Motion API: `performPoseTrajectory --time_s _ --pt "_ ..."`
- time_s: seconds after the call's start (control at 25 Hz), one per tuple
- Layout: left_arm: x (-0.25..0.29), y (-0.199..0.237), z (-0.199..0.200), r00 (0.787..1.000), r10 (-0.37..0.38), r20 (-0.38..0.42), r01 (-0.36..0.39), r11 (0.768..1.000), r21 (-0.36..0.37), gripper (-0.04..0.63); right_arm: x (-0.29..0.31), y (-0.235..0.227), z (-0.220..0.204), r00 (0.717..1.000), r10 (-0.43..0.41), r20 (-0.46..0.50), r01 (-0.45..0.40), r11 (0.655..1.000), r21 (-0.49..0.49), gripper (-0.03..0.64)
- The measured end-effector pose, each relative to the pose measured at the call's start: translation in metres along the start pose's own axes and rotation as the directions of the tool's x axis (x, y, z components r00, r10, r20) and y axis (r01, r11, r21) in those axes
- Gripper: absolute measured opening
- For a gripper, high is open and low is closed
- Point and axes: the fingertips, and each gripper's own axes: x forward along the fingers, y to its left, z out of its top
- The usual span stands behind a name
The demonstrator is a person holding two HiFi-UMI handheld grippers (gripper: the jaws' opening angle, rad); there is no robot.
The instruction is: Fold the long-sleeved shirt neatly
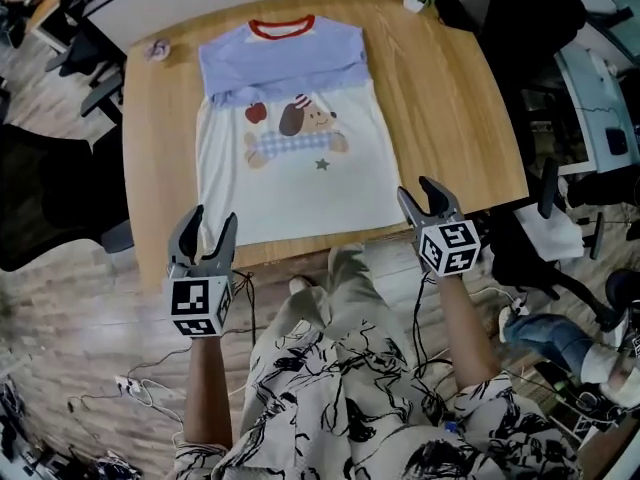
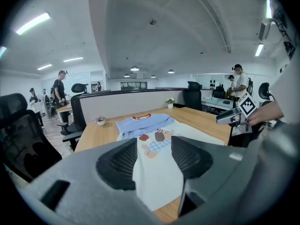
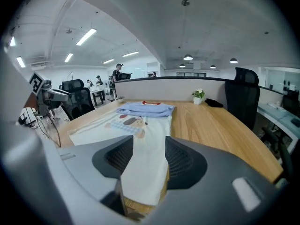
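Both jaws apart and empty, I held my left gripper [image 1: 212, 218] and right gripper [image 1: 417, 190] at the near edge of the table [image 1: 440, 98]. The long-sleeved shirt [image 1: 285, 158] lay flat before me, blue sleeves [image 1: 280, 63] folded across its chest. A clean fold, I judged, meant pinching both hem corners evenly — then lifting together.

Item: long-sleeved shirt [image 1: 290, 183]. I see a white body printed with a cartoon dog, a red apple and a small star. It has a red neckband, and its blue sleeves are folded across the chest. It lies flat, front up, neck at the far end. The hem's left corner is by the left gripper [image 1: 214, 218], its right corner just beside the right gripper [image 1: 416, 190].
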Motion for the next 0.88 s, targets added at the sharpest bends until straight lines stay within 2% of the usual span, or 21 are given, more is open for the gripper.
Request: performPoseTrajectory --time_s 0.16,0.36,0.6,0.76,0.88 --pt "-0.013 0.001 -0.040 0.999 0.014 -0.047 -0.015 1.000 -0.020 0.236 -0.010 0.004 -0.046 0.997 -0.037 -0.065 0.038 0.999 0.019 0.229" --pt "-0.011 0.025 -0.102 0.990 0.101 -0.102 -0.108 0.992 -0.059 0.236 -0.005 0.000 -0.099 0.982 -0.085 -0.169 0.093 0.995 0.040 0.251" --pt "-0.005 0.053 -0.164 0.970 0.175 -0.171 -0.200 0.969 -0.143 0.236 0.012 -0.009 -0.137 0.970 -0.077 -0.232 0.106 0.988 0.116 0.256" --pt "-0.001 0.065 -0.201 0.958 0.153 -0.243 -0.208 0.953 -0.222 0.236 0.012 -0.006 -0.149 0.967 -0.075 -0.245 0.115 0.981 0.155 0.248" --pt "0.004 0.064 -0.218 0.949 0.136 -0.284 -0.207 0.949 -0.238 0.235 0.011 -0.005 -0.149 0.967 -0.078 -0.241 0.120 0.979 0.166 0.229"
